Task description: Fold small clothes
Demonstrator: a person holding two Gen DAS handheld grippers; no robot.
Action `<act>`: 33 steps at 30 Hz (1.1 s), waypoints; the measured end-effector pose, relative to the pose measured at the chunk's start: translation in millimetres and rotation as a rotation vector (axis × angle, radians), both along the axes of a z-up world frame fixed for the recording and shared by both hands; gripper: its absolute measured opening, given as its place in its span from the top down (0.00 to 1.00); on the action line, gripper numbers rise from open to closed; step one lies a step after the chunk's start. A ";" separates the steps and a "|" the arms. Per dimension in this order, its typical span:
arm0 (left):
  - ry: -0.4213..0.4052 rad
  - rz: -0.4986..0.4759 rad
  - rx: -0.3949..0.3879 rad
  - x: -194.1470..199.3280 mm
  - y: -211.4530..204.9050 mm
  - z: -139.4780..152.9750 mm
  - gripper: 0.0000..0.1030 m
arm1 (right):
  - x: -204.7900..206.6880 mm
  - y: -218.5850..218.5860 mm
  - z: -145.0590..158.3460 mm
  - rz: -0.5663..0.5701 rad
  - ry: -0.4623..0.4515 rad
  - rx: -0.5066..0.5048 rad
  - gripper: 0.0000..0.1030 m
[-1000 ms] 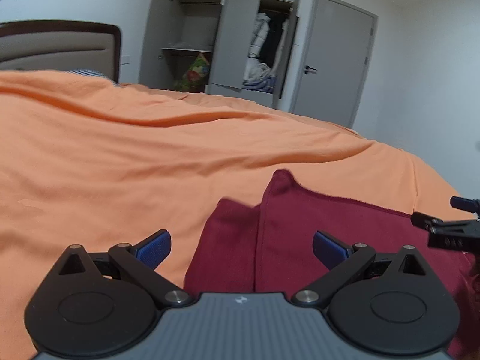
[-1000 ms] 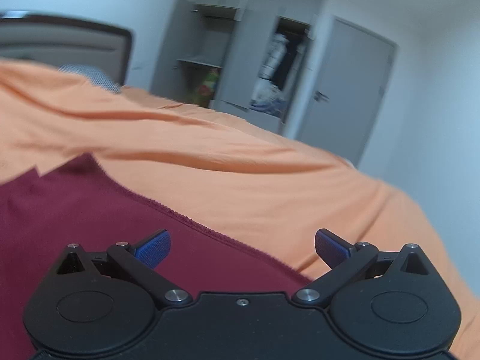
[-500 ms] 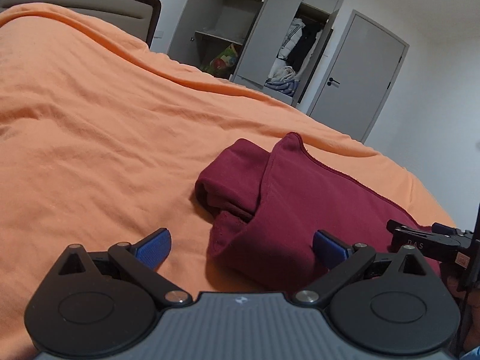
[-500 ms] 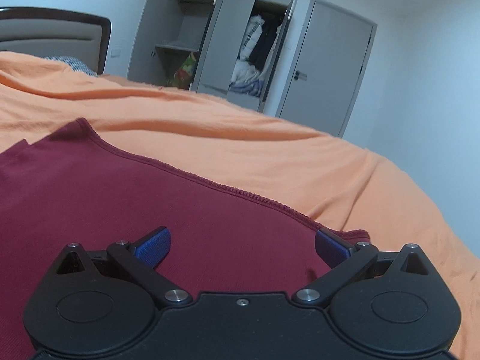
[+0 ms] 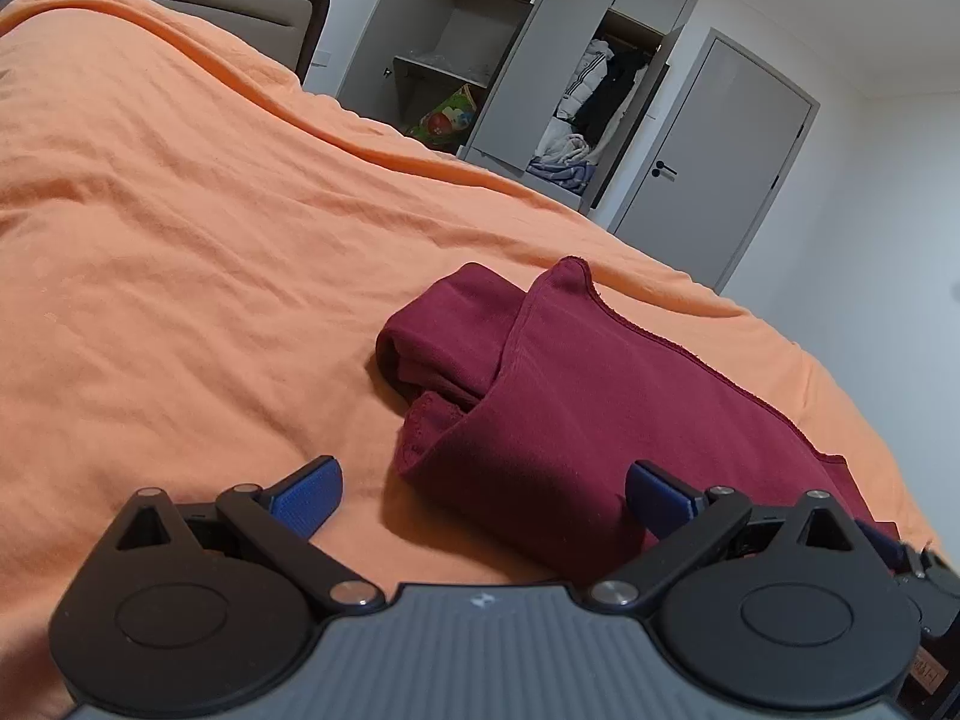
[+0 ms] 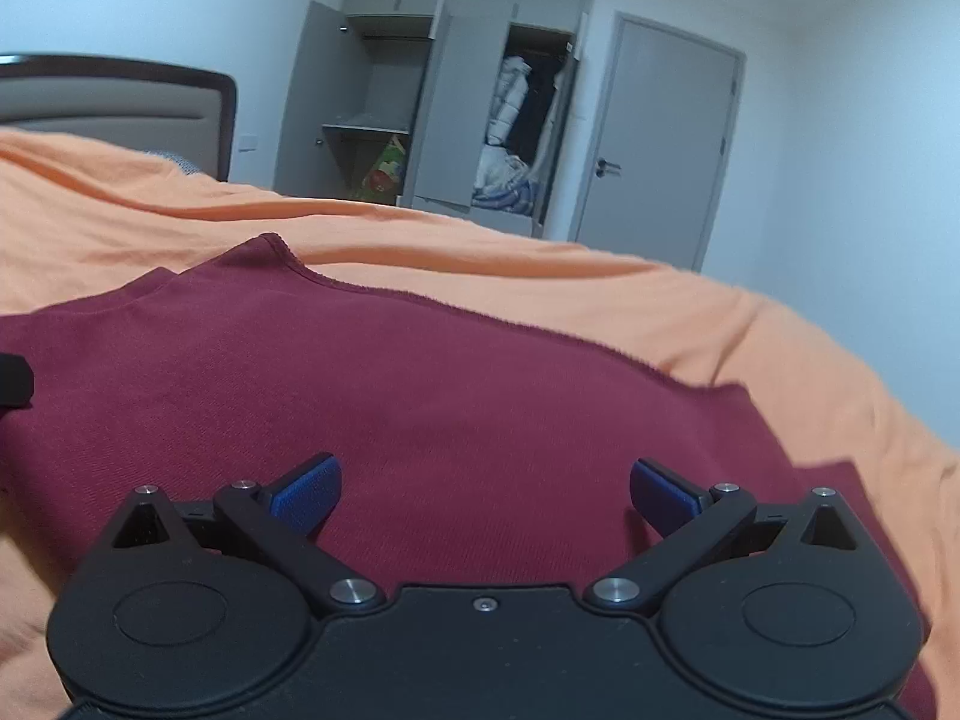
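Left wrist view takes in the bed [image 5: 180,252] under its orange cover, with the maroon garment [image 5: 600,396] lying toward the near right edge, partly folded: one end is rolled and bunched into a thick lump, the rest spread flat toward the right. Beyond the far edge stand an open wardrobe [image 5: 540,72] and a shut door [image 5: 720,150]. The left gripper [image 5: 483,498] hovers low over the near edge, tilted, its jaws spread wide and holding nothing; one blue pad sits over bare cover, the other just above the garment's near fold. In the right wrist view the right gripper [image 6: 486,495] hangs level over the flat part of the maroon garment [image 6: 420,396], jaws equally wide and empty. The step in hand looks like taking hold for the next fold. To do it well, each gripper should pinch a single clean hem rather than the bunched lump, both lift together, and the cloth be laid over evenly so no crease gets trapped.
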State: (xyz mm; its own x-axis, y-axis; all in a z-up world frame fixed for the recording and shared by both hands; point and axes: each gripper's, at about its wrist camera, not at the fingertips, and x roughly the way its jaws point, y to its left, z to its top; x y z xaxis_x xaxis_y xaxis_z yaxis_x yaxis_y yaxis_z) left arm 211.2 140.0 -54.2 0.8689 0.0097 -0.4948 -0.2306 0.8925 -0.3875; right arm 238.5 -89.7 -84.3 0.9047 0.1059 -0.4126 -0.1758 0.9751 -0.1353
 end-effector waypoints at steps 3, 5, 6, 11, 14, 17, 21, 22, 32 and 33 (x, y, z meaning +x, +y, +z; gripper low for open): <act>-0.001 0.002 0.006 -1.6 -2.2 -1.2 0.00 | 1.0 -7.8 -3.1 -0.008 0.038 0.072 0.01; -0.001 0.004 0.008 -2.2 -2.6 -2.1 0.00 | -0.2 -10.3 -4.1 -0.005 0.042 0.090 0.01; 0.000 0.005 0.008 -2.0 -2.5 -2.2 0.00 | -0.5 -9.9 -4.0 -0.004 0.043 0.090 0.00; 0.007 0.011 0.013 -0.2 -3.4 -3.2 0.00 | -2.3 -9.3 -4.3 -0.006 0.047 0.090 0.00; 0.016 0.015 0.013 0.7 -3.9 -3.3 0.00 | -2.8 -9.0 -4.6 -0.006 0.047 0.090 0.00; 0.022 0.025 0.008 2.0 -4.2 -2.9 0.00 | -3.4 -8.9 -5.0 -0.006 0.046 0.092 0.00; 0.030 0.038 0.002 4.3 -4.7 -2.9 0.00 | -2.2 -9.7 -5.4 -0.004 0.047 0.101 0.00; 0.032 0.042 0.002 4.8 -5.1 -3.2 0.00 | -2.8 -10.4 -5.7 -0.004 0.047 0.105 0.00; 0.063 0.068 0.035 14.8 -13.1 -2.4 0.00 | -2.4 -14.5 -5.4 -0.001 0.049 0.121 0.00; 0.066 0.070 0.033 16.6 -14.0 -2.0 0.00 | -2.3 -14.9 -5.6 -0.001 0.049 0.122 0.00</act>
